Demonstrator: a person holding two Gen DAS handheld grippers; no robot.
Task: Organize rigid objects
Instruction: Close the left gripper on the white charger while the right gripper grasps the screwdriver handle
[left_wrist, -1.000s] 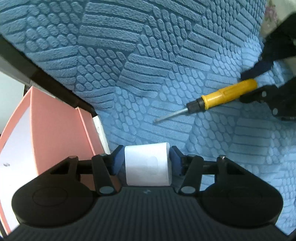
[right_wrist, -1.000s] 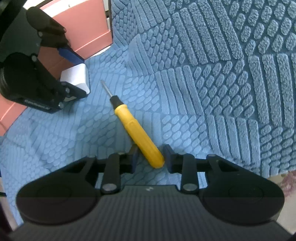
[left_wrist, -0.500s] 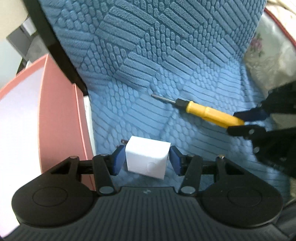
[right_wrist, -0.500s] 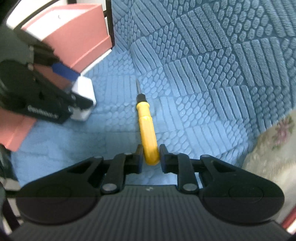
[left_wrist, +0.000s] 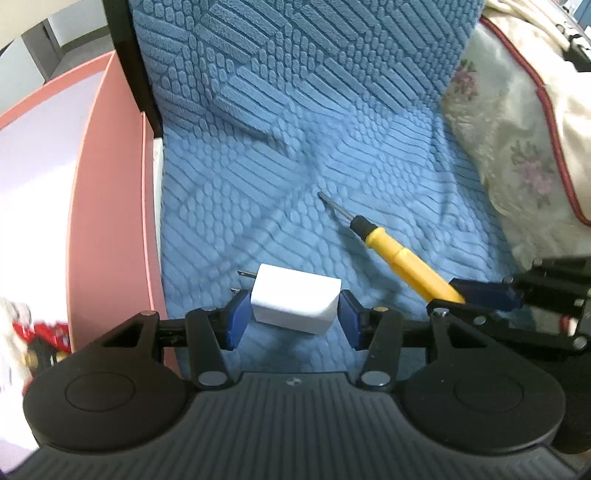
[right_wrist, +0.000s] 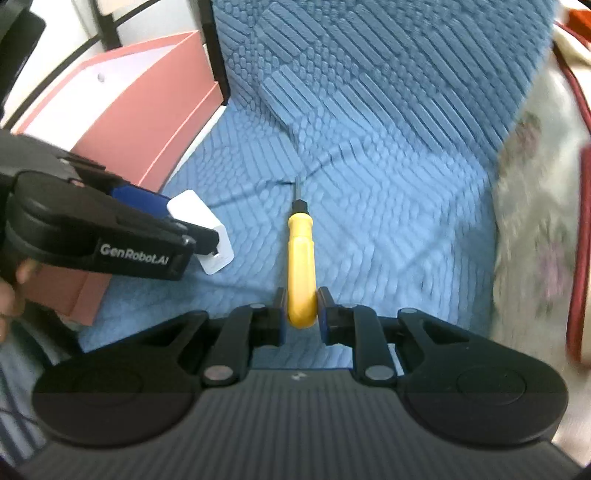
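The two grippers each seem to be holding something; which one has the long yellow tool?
The right gripper is closed on the yellow-handled screwdriver, its metal tip pointing away. The left gripper holds a white plug adapter instead.

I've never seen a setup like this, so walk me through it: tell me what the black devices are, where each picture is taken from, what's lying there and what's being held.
No robot arm here: a person carries a hand-held two-finger gripper in each hand, each with a fisheye camera looking forward along its fingers. The black shape low in each picture is that gripper's own body.

The left wrist view shows the left gripper shut on a white charger plug, prongs pointing left. The right wrist view shows the right gripper shut on the handle of a yellow screwdriver, its metal tip pointing away.

Each camera also sees the other gripper at its side. Below is a textured blue blanket. A pink box stands to the left, a floral cushion to the right.
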